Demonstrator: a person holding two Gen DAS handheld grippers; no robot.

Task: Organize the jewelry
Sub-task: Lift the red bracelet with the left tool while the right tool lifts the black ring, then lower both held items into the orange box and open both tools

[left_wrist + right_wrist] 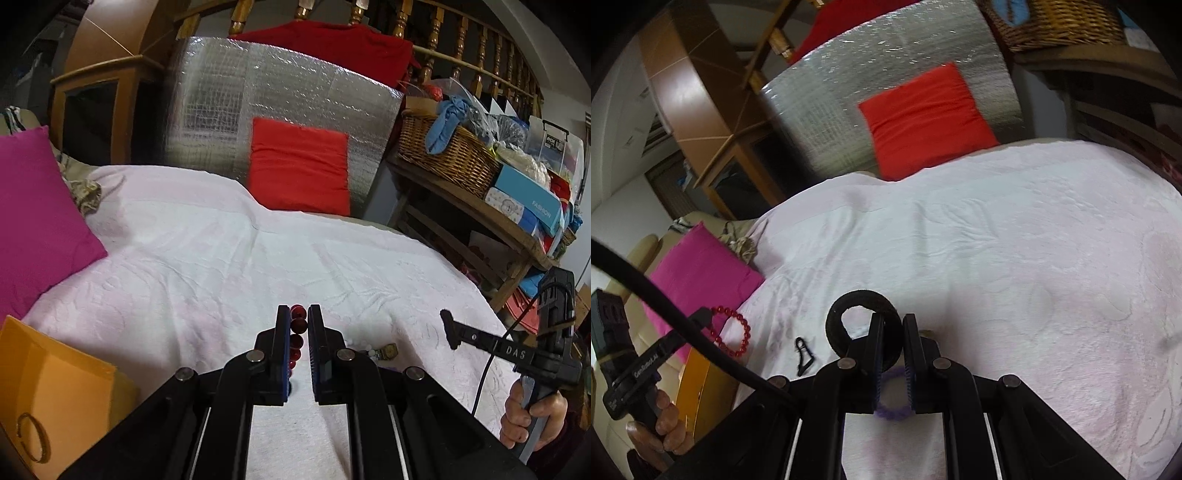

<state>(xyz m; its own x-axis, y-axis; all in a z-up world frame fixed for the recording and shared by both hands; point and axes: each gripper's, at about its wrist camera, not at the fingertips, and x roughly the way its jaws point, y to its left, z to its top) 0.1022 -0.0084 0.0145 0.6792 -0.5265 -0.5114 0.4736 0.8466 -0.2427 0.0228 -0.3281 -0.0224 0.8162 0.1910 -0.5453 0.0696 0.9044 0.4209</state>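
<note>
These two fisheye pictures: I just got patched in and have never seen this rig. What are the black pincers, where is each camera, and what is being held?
There is no robot here. A person holds a handheld gripper in each hand, and each carries a camera looking forward along its two fingers.

The left wrist view shows the left gripper shut on a red bead bracelet. At its right edge you see the other gripper from the side, with the hand on its handle.

The right wrist view shows the right gripper shut on a black ring-shaped band; something purple lies below it.

Underneath is a white bedspread. On it lie a small black clip and a few small pieces, too small to name. An orange box stands at the left.
</note>
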